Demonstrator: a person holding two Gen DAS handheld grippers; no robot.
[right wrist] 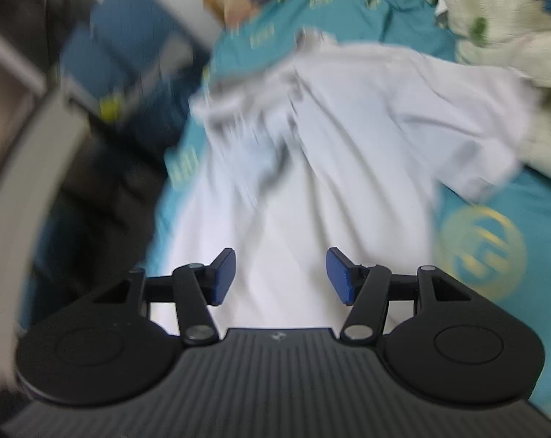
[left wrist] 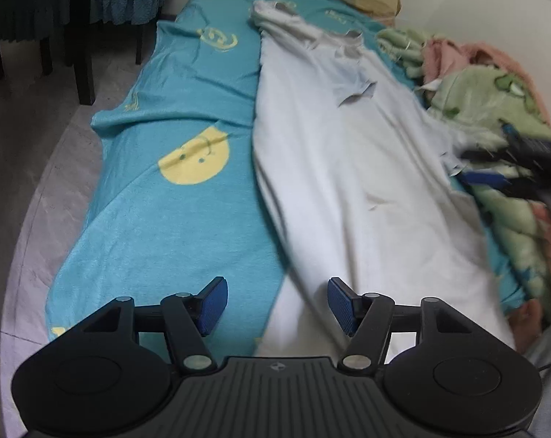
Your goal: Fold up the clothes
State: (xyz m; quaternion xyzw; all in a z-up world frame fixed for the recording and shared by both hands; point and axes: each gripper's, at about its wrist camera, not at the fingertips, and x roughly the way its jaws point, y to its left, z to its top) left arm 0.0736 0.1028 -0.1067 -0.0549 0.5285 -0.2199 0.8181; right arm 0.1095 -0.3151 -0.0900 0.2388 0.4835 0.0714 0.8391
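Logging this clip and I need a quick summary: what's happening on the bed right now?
A person with a claw in each hand is working on a white garment laid lengthwise on a teal blanket covering the bed. Both the left claw and the right claw are open and hold nothing, positioned above the garment's near end. The garment is creased and not yet neatly folded. A green and pink bedding pile lies along the wall side. The right view is motion-blurred.

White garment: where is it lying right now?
The white garment lies spread lengthwise on the teal blanket, in the left wrist view right of the yellow smiley print and left of the green fleece pile.
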